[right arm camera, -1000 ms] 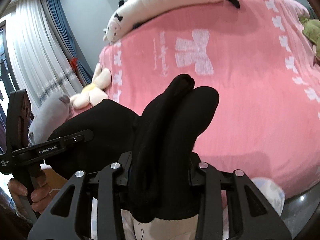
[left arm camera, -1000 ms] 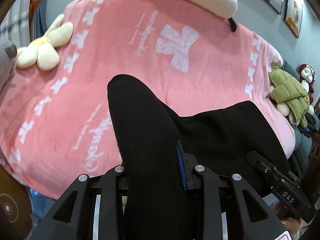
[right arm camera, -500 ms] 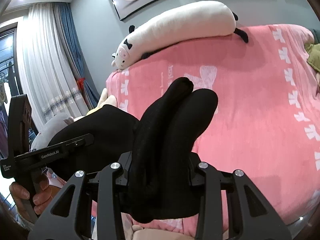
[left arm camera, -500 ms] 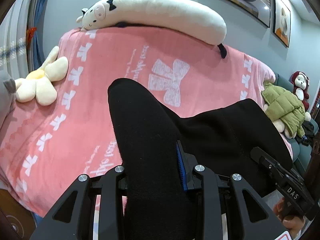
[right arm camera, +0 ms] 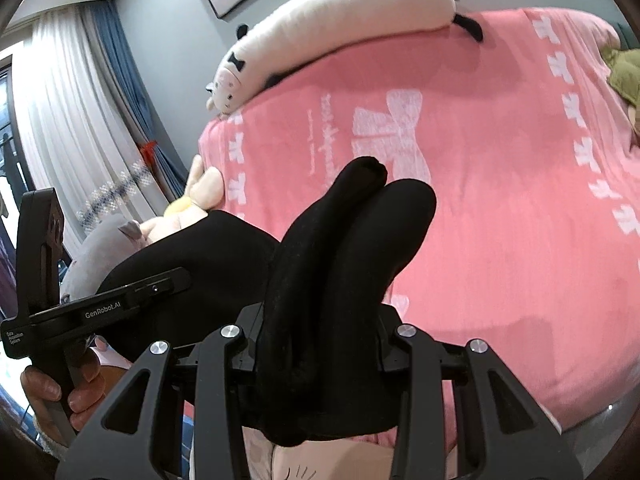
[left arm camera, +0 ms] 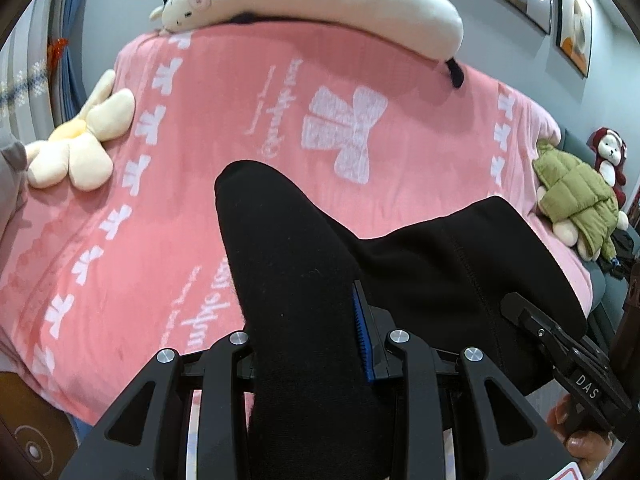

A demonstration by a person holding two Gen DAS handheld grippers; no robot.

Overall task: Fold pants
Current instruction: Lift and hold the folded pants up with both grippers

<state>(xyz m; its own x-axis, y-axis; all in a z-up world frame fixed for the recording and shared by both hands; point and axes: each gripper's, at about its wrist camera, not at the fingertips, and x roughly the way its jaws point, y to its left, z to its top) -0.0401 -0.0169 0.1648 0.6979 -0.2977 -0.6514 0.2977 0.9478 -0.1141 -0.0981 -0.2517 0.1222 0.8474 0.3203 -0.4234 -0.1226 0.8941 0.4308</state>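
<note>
The black pants (left arm camera: 304, 280) hang above the pink bed (left arm camera: 180, 208), held up at two places. My left gripper (left arm camera: 308, 344) is shut on a thick bunch of the cloth, with the blue pad (left arm camera: 362, 340) of one finger pressed against it. From there the cloth stretches right toward the other gripper's frame (left arm camera: 568, 360), held by a hand. In the right wrist view my right gripper (right arm camera: 320, 340) is shut on two rolled folds of the pants (right arm camera: 352, 248). The fabric hides both pairs of fingertips.
A long white plush pillow (left arm camera: 320, 0) lies along the far edge of the bed. A cream flower plush (left arm camera: 80, 148) sits at the left edge. A plush in a green jacket (left arm camera: 576, 196) and a red-hooded doll (left arm camera: 608, 152) are at the right. Curtains (right arm camera: 80, 120) hang to the left.
Both grippers have risen a little with the pants still clamped in them, so more of the wall and the long pillow shows. Neither grip has changed.
</note>
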